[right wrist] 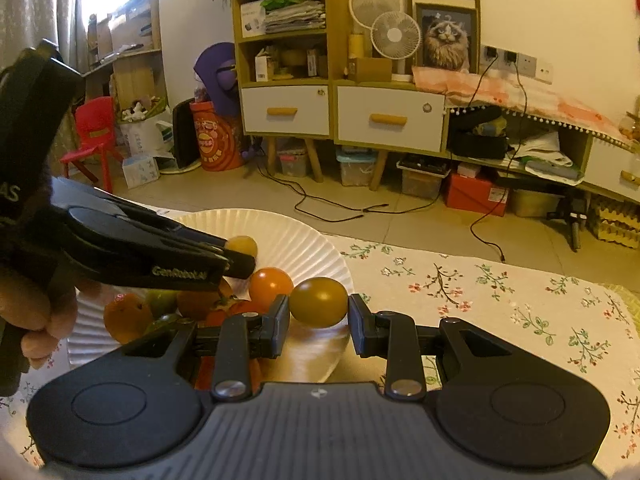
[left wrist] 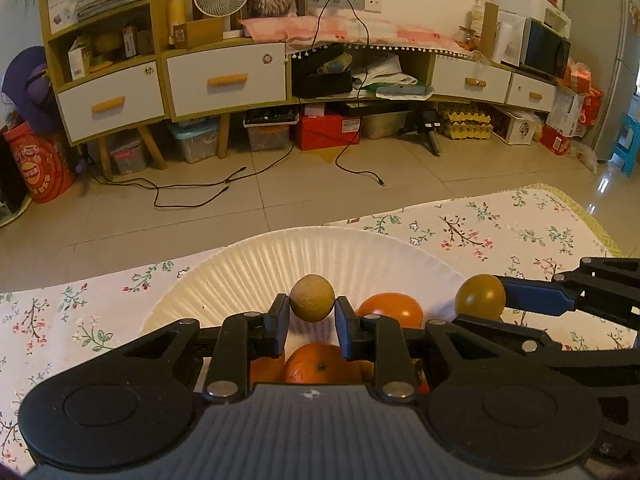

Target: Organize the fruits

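Observation:
My left gripper [left wrist: 312, 314] is shut on a small round tan fruit [left wrist: 312, 298], held above a white paper plate [left wrist: 248, 264]. Oranges [left wrist: 316, 364] and an orange tomato [left wrist: 394, 308] lie on the plate beneath it. My right gripper [right wrist: 318, 316] is shut on an olive-brown tomato [right wrist: 319, 302] over the plate's right edge [right wrist: 320, 248]. From the left wrist, that tomato [left wrist: 480, 296] and the right gripper's blue finger [left wrist: 536, 298] show at the right. From the right wrist, the left gripper [right wrist: 240, 254] with its tan fruit [right wrist: 242, 245] hangs over piled fruits [right wrist: 128, 316].
The plate rests on a floral tablecloth [left wrist: 480, 236] whose far edge meets a tiled floor [left wrist: 280, 184] with loose cables. A person's hand [right wrist: 44, 320] holds the left gripper. Cabinets, drawers and boxes line the far wall.

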The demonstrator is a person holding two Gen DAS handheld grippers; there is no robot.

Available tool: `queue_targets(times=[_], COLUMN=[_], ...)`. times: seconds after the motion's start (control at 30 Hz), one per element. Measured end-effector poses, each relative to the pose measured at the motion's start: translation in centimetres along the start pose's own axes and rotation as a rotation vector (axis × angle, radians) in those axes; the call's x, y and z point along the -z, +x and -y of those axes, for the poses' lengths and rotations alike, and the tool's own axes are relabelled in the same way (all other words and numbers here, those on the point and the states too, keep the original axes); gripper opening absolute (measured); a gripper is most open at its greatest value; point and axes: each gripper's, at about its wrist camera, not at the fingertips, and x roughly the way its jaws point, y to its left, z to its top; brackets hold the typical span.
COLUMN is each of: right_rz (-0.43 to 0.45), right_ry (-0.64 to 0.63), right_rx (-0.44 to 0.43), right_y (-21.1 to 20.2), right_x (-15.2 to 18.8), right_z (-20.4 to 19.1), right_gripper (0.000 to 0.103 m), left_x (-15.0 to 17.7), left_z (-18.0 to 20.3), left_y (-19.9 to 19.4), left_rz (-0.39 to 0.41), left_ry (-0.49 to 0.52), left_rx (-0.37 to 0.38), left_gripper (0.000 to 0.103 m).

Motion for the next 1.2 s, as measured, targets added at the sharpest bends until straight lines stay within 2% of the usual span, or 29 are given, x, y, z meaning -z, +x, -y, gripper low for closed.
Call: queue_targets(times=[0.5, 0.6, 0.67, 0.9, 1.0, 1.2], right_rz=[0.019, 0.028, 0.035, 0.044, 0.041, 0.043], right_ry=[-0.039, -0.041, -0.040, -0.002, 0.000, 0.015], right_rx=[-0.027, -0.030, -0.030, -0.004, 0.009, 0.053], right_y=[0.3, 0.0, -0.4, -2.0, -2.7, -4.0], right_x=[-0.2, -0.4, -0.5, -1.2, -1.3, -1.7], right_z=[-0.5, -0.5, -0.5, -0.4, -0.7, -1.1], right_gripper=[0.030, 0.031, 0.038, 0.051, 0.054, 0.061], left_x=[-0.7, -0.7, -0.6, 0.9, 1.5, 2.5], left_z=[0.5, 0.6, 0.5, -0.2, -0.5, -0.7], left_y=[0.0, -0.3, -0.7, -3.7, -5.1, -7.3], left_rz=[0.032, 0.039, 0.047, 0.070, 0.075, 0.081], left_ry=[0.012, 0.009, 0.001, -0.037, -0.055, -0.089], left_rx=[-0.016, -0.023, -0.027, -0.042, -0.054, -0.076], left_gripper=[0.025, 0.030, 0.034, 0.051, 0.063, 0.080])
